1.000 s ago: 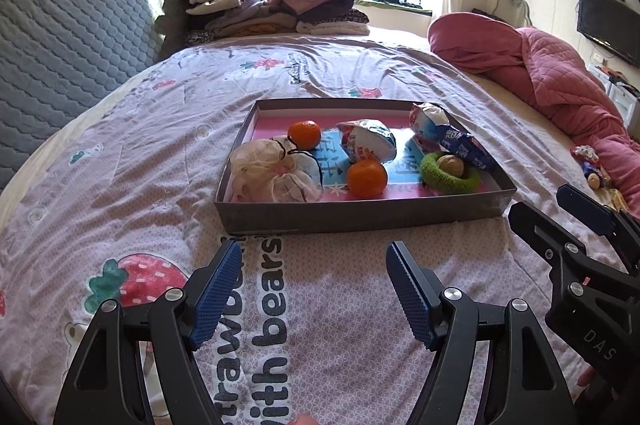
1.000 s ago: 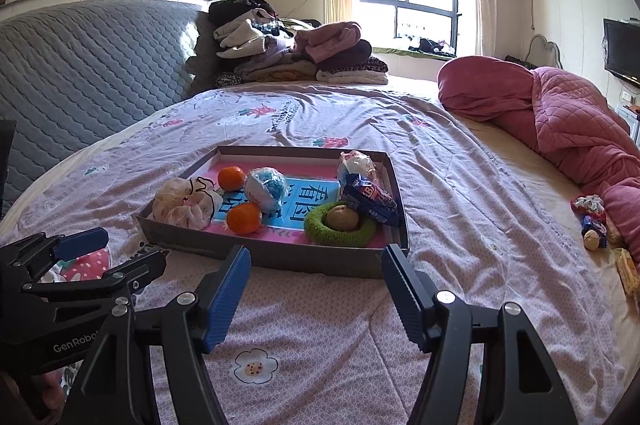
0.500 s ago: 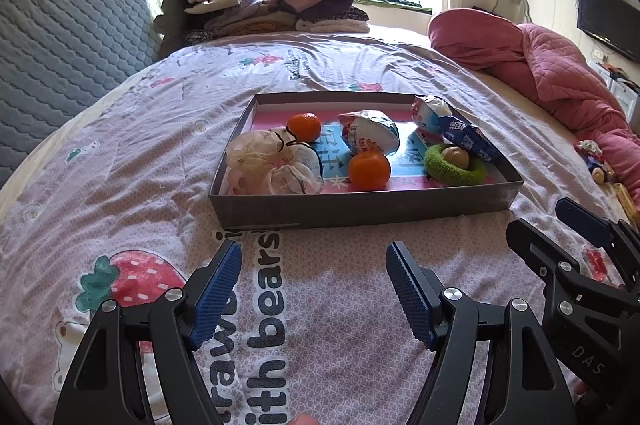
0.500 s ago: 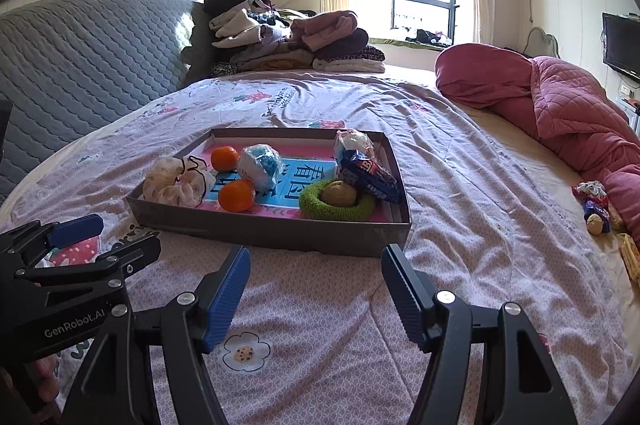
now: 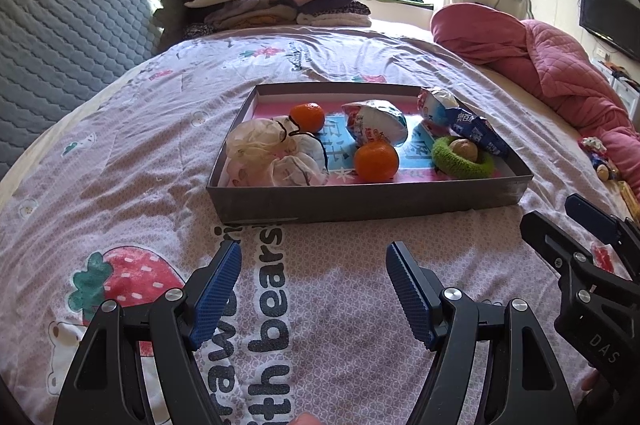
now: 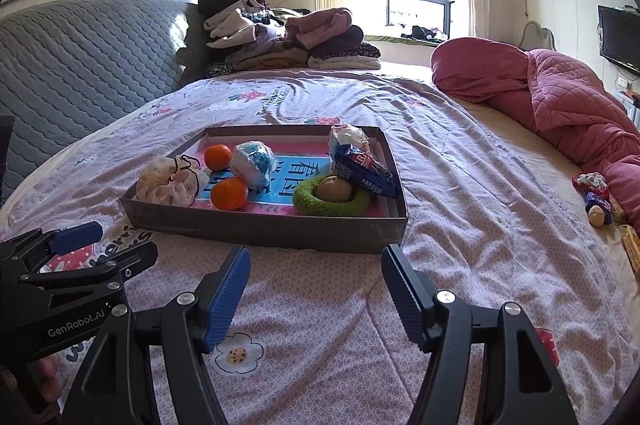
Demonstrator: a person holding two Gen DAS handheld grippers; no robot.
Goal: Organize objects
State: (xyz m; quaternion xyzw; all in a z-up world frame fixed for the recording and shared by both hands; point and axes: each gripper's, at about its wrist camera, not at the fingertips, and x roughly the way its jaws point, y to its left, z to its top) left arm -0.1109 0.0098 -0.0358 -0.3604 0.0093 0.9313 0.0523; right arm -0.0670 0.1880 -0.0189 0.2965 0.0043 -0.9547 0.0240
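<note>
A wide bed (image 5: 120,153) fills both views, covered in a lilac sheet printed with strawberries and the words "with bears". Against its grey quilted headboard (image 6: 80,65) sits a pile of folded clothes (image 6: 288,41), and a pink quilt (image 6: 560,105) is bunched along the right side.

Near the middle of the bed lies a shallow grey tray (image 5: 360,201) with a pink and blue lining. Inside it, at the left end, is a crumpled white mesh bag (image 5: 272,153). Beside that sit two oranges, one toward the back (image 5: 307,117) and one near the front wall (image 5: 376,161), with a round foil-wrapped packet (image 5: 376,123) between them. At the right end a green knitted ring (image 5: 460,161) holds a walnut (image 5: 464,149), and a blue snack packet (image 5: 476,135) leans against the ring just behind it.

The left gripper (image 5: 314,289) hovers over the sheet just short of the tray's front wall, its blue-padded jaws spread wide with nothing between them. The right gripper (image 6: 316,285) hangs alongside it, also short of the tray, jaws equally wide apart and holding nothing. A few small toys (image 6: 596,201) lie on the sheet by the quilt, well apart from the tray.
</note>
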